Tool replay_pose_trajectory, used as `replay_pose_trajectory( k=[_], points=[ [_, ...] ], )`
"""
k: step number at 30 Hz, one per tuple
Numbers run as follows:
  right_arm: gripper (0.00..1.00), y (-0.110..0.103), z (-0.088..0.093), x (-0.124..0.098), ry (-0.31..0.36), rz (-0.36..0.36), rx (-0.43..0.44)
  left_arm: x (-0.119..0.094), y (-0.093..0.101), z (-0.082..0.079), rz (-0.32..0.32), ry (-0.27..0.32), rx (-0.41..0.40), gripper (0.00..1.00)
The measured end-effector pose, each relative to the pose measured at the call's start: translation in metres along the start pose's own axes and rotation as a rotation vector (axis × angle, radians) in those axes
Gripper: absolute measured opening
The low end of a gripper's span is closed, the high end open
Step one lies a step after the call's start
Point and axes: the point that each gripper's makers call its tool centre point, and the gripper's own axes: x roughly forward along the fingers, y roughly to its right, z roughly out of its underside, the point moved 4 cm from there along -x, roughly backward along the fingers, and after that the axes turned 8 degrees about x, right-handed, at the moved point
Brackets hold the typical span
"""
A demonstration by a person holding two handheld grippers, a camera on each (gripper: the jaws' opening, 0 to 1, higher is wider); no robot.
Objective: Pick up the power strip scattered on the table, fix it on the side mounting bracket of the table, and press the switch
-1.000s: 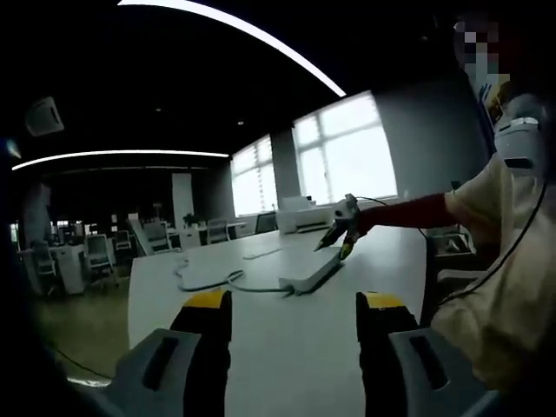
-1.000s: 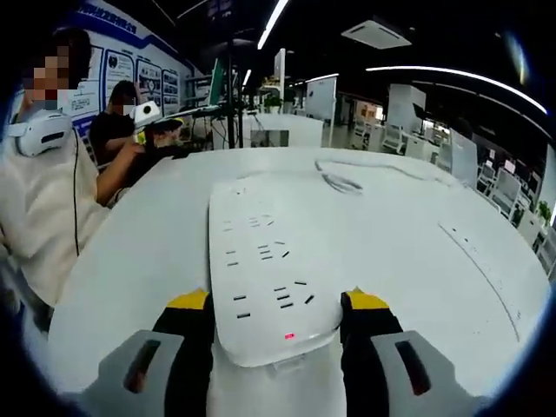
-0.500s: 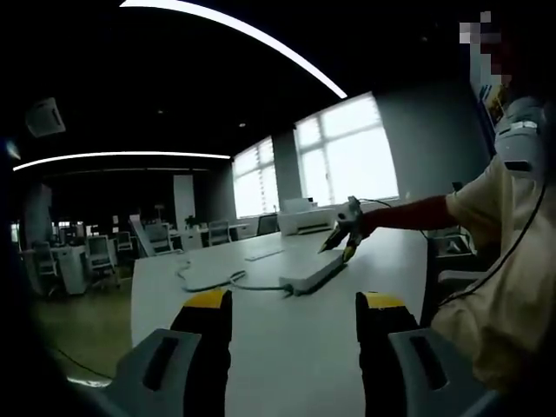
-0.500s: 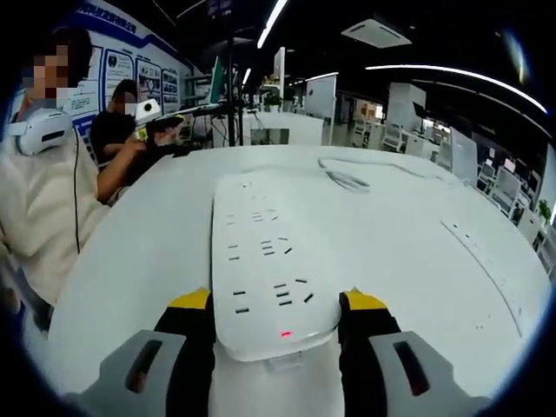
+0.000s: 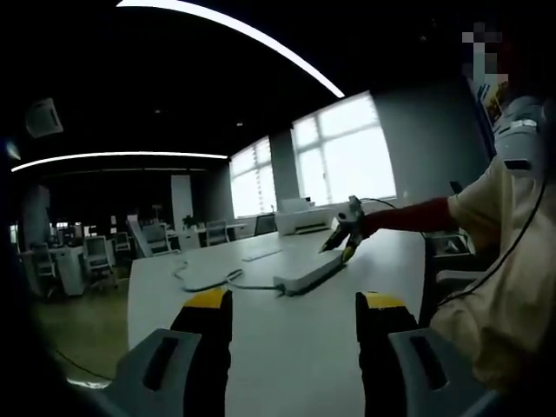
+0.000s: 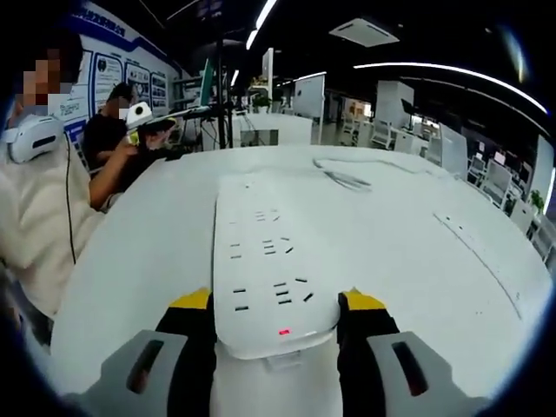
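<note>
Dim room; windows [image 5: 347,152] blown out; ceiling strips [image 6: 452,71] glare; fisheye-bent edges.

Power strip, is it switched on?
Looks on: a small red light glows on the power strip near the right tongs.

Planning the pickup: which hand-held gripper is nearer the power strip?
Right. The right hand-held gripper has its jaws on either side of the power strip at its switch end. The left hand-held gripper hangs back, the strip lying well ahead across the table.
</note>
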Motion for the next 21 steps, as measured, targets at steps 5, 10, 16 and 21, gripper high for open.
replay_pose_trajectory(
  k=[5,10,16,21],
  points=[
    [0.5,-0.007,0.0,0.0,0.005,0.012,0.072,0.002,-0.001,0.002,-0.001,-0.003,-0.008,0.61],
    [0.5,-0.008,0.0,-0.001,0.033,0.012,0.11,0.004,0.001,0.003,0.005,-0.005,-0.01,0.61],
    [0.5,-0.012,0.0,-0.001,0.026,0.038,0.178,0.007,0.003,0.003,0.009,-0.002,-0.014,0.61],
    [0.5,-0.02,-0.001,0.0,0.007,0.078,0.249,0.01,0.0,0.005,-0.007,-0.002,-0.036,0.6]
  ],
)
